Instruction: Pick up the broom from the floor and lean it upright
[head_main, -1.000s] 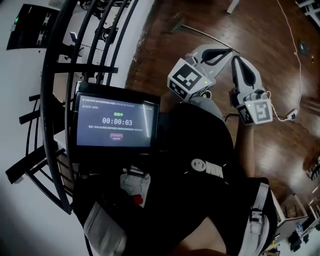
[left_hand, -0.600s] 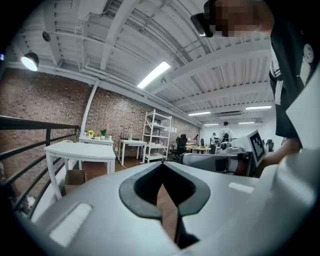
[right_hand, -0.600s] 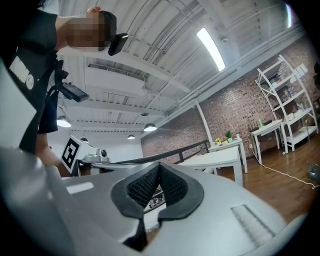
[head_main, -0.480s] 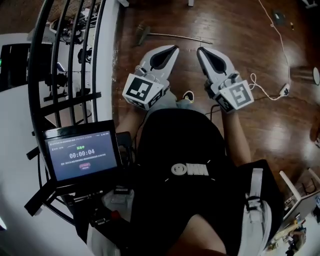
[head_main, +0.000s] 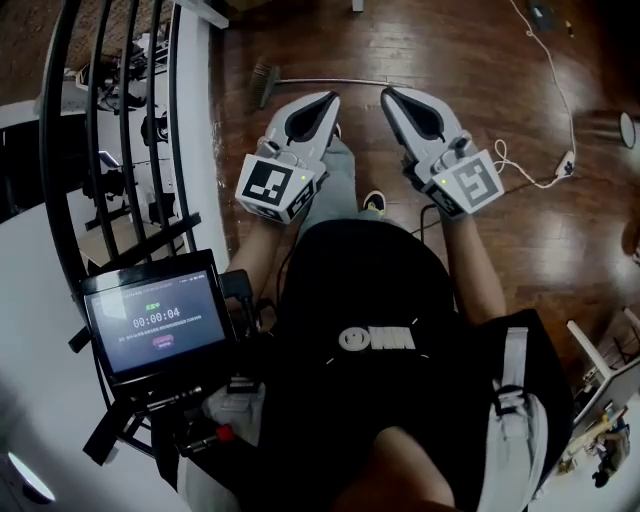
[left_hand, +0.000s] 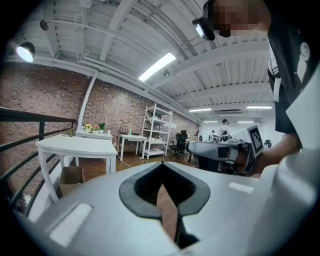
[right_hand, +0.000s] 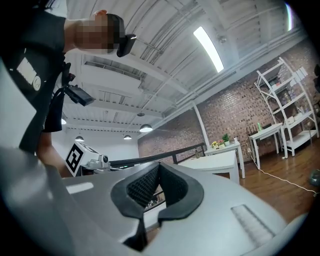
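Risks first. Both pairs of fingers are pressed together with nothing between them: the left gripper (head_main: 326, 101) shows only a thin seam between its fingers (left_hand: 95, 205), and the right gripper (head_main: 392, 94) is the same, fingers (right_hand: 215, 200) shut and empty. They must spread before either can take the handle, or they will only knock it along the floor (head_main: 480, 60).

The handle is thin and lies flat on the boards. A pinch from above could scrape the tips on the wood or roll the stick away. If I grip far from the head, I judge the bristle end would swing and drag as it rises. The railing (head_main: 130, 120) stands just beside that end (a likely snag). A white cable (head_main: 560, 110) loops on the floor to the right, clear of the handle but in the way of any wide sweep.

Position. The broom (head_main: 320, 81) lies on the floor ahead of both grippers, crosswise to them. Its head is at the left near the railing's foot, and the handle runs right past both sets of tips. In the head view the tips look just short of it. Both gripper views look level across the room and show no broom, so the grippers probably hang well above it and are not aimed at it.
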